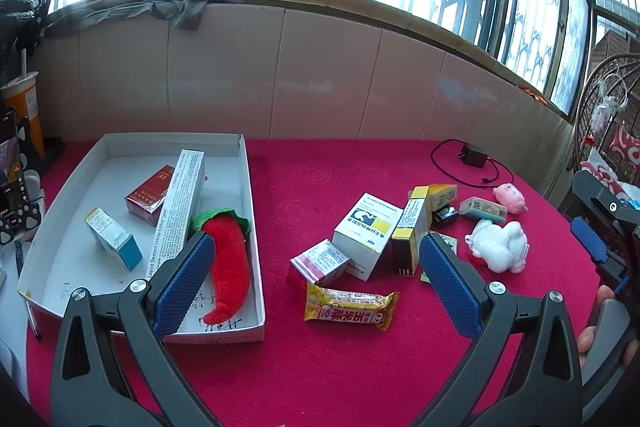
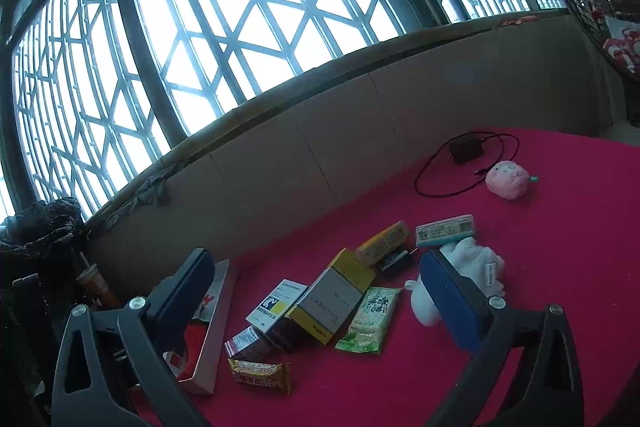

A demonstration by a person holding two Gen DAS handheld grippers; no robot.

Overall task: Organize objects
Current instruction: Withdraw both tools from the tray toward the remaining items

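Note:
A white cardboard tray (image 1: 244, 195) sits on the red cloth at the left. It holds a red plush chili (image 1: 228, 267), a long white sealant box (image 1: 180, 203), a dark red box (image 1: 148, 199) and a small blue-white box (image 1: 114, 239). My left gripper (image 1: 316, 283) is open and empty above the cloth, just right of the tray. In front of it lie a yellow snack bar (image 1: 350, 307) and a pile of boxes (image 1: 368, 231). My right gripper (image 2: 316, 303) is open and empty over the same pile (image 2: 320, 299), with a white plush (image 2: 476, 267) by its right finger.
A pink plush (image 1: 510, 198) and a black charger with cable (image 1: 474, 155) lie at the back right. A green snack packet (image 2: 370, 319) lies by the boxes. A tiled wall and windows stand behind the table. A cup (image 1: 26, 107) and phone stand at the far left.

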